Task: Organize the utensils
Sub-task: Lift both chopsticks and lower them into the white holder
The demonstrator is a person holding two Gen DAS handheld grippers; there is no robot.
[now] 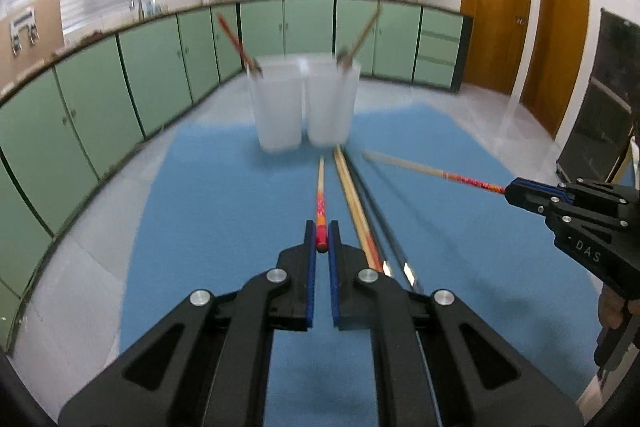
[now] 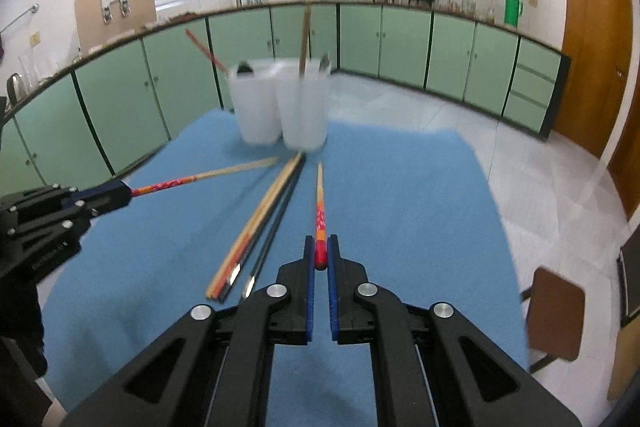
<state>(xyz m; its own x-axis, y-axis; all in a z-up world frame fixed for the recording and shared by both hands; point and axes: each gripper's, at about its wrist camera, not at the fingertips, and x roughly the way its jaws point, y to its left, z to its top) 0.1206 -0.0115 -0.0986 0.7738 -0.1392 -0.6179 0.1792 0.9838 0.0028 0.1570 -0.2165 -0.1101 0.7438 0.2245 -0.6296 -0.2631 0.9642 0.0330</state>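
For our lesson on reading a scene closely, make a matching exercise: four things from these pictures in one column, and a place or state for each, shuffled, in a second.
1. left tool
2. black chopsticks
3. white cups
4. blue cloth

a. lying loose on the cloth
b. spread over the table
c. standing at the far end, chopsticks inside
d. shut on a red-ended chopstick

Pairs: 1-d, 2-a, 3-c, 4-b

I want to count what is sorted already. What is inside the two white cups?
The left cup holds a red chopstick and a dark utensil end. The right cup holds a brown chopstick and another end. The frosted walls hide everything below the rims.
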